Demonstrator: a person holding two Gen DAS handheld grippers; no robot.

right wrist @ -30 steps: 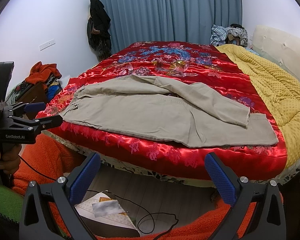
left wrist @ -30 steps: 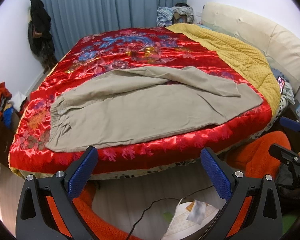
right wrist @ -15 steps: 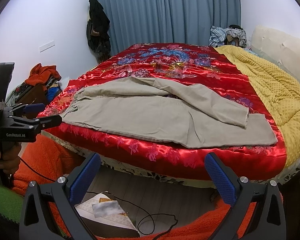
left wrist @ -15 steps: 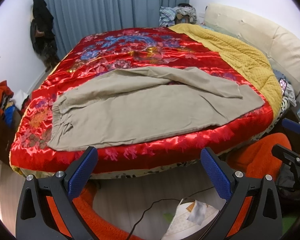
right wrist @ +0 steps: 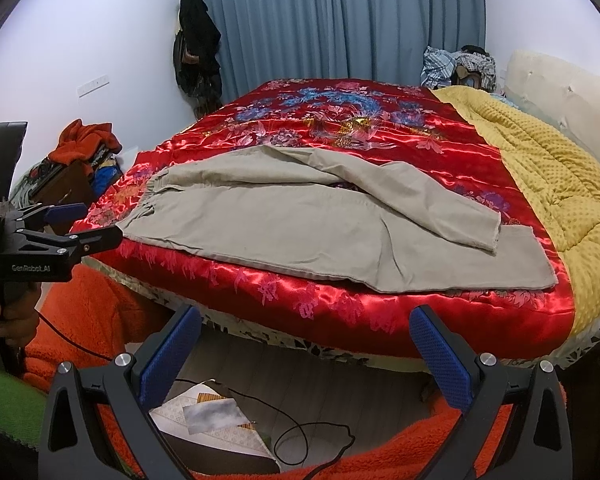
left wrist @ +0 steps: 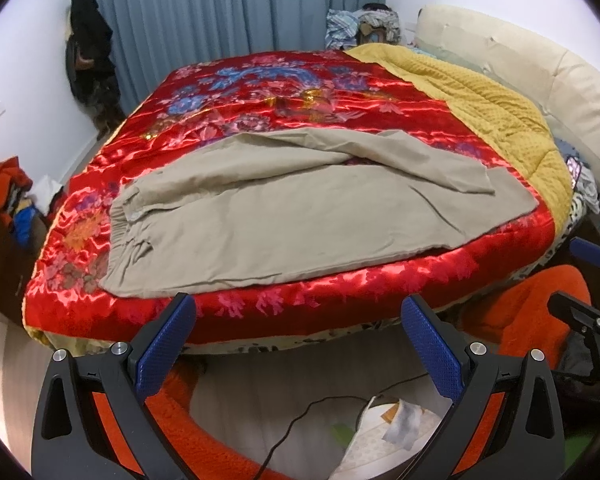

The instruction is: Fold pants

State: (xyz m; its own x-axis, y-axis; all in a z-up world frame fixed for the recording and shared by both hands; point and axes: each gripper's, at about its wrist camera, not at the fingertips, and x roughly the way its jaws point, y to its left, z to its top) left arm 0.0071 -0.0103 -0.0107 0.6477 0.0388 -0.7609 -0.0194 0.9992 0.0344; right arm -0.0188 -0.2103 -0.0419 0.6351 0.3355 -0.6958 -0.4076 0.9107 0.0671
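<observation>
Beige pants (left wrist: 284, 216) lie spread on the red floral bedspread (left wrist: 300, 92), waistband at the left, one leg folded over the other toward the right. They also show in the right wrist view (right wrist: 300, 224). My left gripper (left wrist: 298, 312) is open and empty, held before the bed's near edge below the pants. My right gripper (right wrist: 306, 322) is open and empty, also before the near edge. The left gripper shows at the left edge of the right wrist view (right wrist: 66, 224).
A yellow blanket (left wrist: 496, 92) covers the bed's right side by a cream headboard (left wrist: 540, 64). Clothes piles (right wrist: 84, 140) sit at the left wall. A dark coat (right wrist: 196, 48) hangs by blue curtains. A cable and papers (right wrist: 220, 420) lie on the floor.
Both grippers have moved a little closer to the bed's near edge. The pants have not moved and both grippers stay open.
</observation>
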